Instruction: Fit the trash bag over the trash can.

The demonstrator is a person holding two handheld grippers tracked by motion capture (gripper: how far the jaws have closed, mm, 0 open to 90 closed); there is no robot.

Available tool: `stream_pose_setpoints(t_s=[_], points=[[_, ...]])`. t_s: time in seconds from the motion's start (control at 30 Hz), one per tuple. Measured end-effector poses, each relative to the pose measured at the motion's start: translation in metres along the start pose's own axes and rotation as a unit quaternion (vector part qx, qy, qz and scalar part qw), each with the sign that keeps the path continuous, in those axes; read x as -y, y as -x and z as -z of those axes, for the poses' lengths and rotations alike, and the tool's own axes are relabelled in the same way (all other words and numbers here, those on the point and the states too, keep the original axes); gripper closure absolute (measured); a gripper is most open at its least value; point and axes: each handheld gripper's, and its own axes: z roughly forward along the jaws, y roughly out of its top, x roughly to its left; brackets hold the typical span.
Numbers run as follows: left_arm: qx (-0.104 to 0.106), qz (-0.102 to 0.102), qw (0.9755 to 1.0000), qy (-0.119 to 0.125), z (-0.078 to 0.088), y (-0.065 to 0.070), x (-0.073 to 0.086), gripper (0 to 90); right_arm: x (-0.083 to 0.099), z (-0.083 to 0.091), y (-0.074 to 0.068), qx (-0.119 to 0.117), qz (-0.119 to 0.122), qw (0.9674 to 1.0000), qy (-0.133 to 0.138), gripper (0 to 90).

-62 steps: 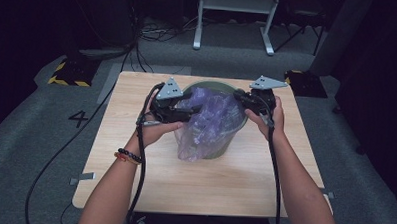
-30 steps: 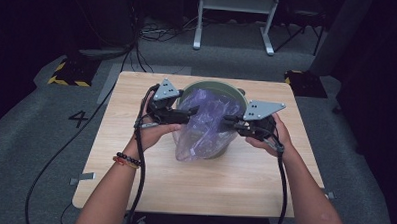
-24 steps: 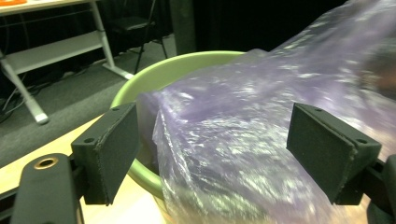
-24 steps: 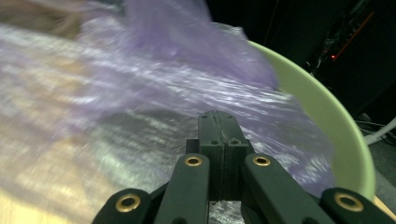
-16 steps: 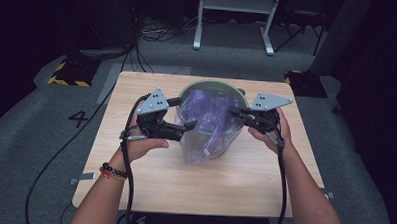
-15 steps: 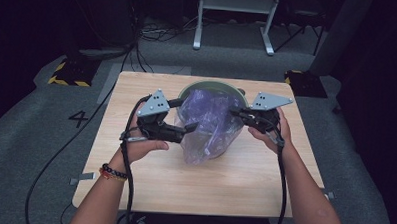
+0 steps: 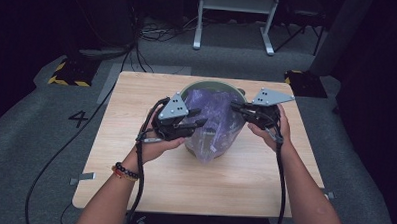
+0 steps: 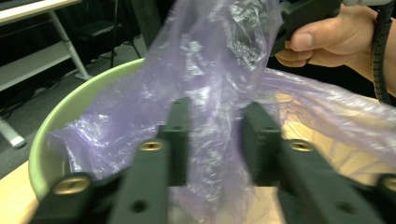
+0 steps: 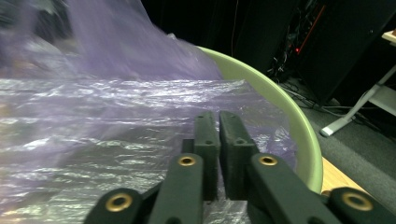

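A pale green bin (image 7: pixel 193 88) stands in the middle of the wooden table (image 7: pixel 137 95), lined with a thin purple plastic bag (image 7: pixel 215 130) that spills over its near side. My left gripper (image 7: pixel 202 118) hovers at the bin's left rim. Its jaws stand open, with bag film (image 8: pixel 219 84) hanging between them and its fingers (image 8: pixel 180 130) on either side. My right gripper (image 7: pixel 235 107), at the right rim, is shut on the bag's edge (image 9: pixel 140 93). The right gripper (image 9: pixel 218 135) lies just inside the green rim (image 9: pixel 299 126), holding the film stretched up.
Grey carpet surrounds the table, with a "4" mark (image 7: pixel 79 119) at left. A yellow-black striped block (image 7: pixel 67 73) and cables (image 7: pixel 154 33) lie beyond the far edge, near a white desk frame (image 7: pixel 235 18). The right hand (image 8: pixel 327 39) shows across the bin.
The left gripper swung out to the left, then came back in to the bin's rim. The right gripper rose a little and stayed clamped on the bag.
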Motion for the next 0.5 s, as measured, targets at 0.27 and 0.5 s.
stream_pose_setpoints(t_s=[0.27, 0.5], points=[[-0.026, -0.008, 0.9996, -0.007, -0.006, 0.001, -0.002, 85.6, -0.006, 0.02, -0.02, -0.009, 0.002, 0.9995, 0.03, 51.1], [-0.038, -0.009, 0.9992, -0.012, -0.009, 0.003, -0.001, 86.7, -0.015, 0.039, -0.056, -0.035, 0.02, 0.9974, 0.059, 33.7]])
